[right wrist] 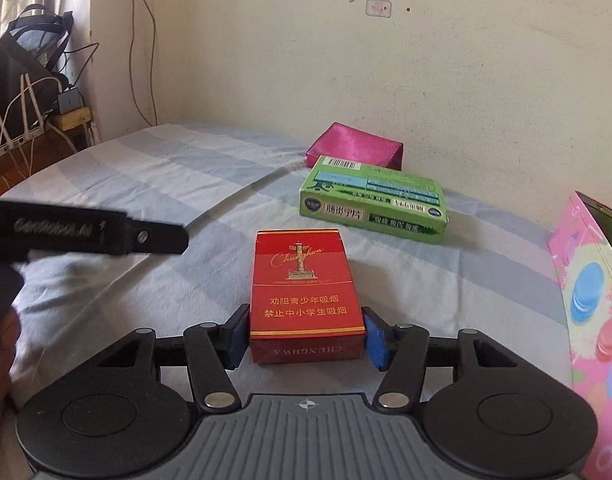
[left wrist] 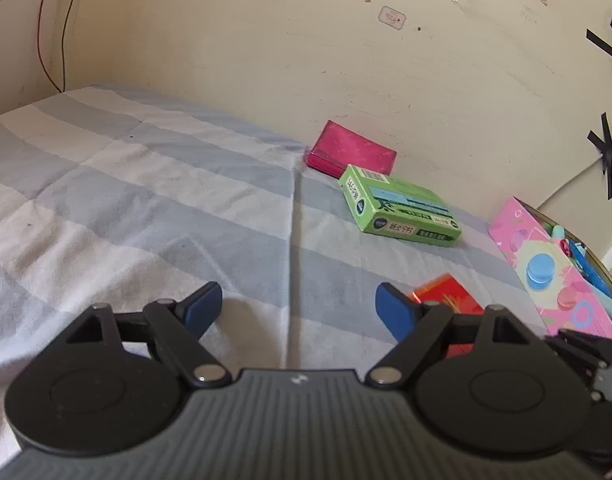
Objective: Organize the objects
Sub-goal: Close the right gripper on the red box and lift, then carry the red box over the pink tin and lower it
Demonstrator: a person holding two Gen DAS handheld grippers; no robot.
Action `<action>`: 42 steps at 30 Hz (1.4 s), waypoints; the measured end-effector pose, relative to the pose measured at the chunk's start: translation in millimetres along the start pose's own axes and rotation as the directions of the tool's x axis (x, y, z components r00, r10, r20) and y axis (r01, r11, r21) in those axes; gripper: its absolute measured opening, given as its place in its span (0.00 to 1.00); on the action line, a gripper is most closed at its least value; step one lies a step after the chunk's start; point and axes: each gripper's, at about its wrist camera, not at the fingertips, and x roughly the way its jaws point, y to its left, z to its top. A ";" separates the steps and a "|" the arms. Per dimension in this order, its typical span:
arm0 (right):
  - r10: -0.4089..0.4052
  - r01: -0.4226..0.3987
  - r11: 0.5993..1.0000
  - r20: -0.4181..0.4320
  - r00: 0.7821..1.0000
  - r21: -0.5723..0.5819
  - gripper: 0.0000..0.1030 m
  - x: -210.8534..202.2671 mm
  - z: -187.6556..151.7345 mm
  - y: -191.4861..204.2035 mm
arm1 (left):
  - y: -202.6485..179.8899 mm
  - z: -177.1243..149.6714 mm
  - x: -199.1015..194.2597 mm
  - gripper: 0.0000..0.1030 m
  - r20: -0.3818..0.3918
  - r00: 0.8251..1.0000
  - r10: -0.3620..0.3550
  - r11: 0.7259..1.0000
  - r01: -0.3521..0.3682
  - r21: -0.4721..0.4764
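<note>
Up front in the left wrist view, the left gripper [left wrist: 297, 308] has its jaws spread wide over the checked bed sheet [left wrist: 145, 200], holding nothing; the green box [left wrist: 402, 208] lies at two o'clock. Over in the right wrist view, the right gripper [right wrist: 306, 336] has its jaws against both sides of the red cigarette pack [right wrist: 306, 296], with the green box at one o'clock.

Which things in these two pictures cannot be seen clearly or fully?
- Pink container: the right wrist view's edge cuts it off; its contents are hidden there.
- Magenta box: its near side is hidden behind the green box in the right wrist view.
- Red pack: the left gripper linkage covers most of it in the left wrist view.
- Right gripper: whether its pads press the red pack is unclear.
</note>
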 end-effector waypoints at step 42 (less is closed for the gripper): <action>-0.286 0.227 0.923 0.157 0.945 0.311 0.34 -212.2 -156.2 -87.3 | -247.1 -79.4 -33.8 0.61 -0.408 0.749 -0.522 0.626 0.661 0.414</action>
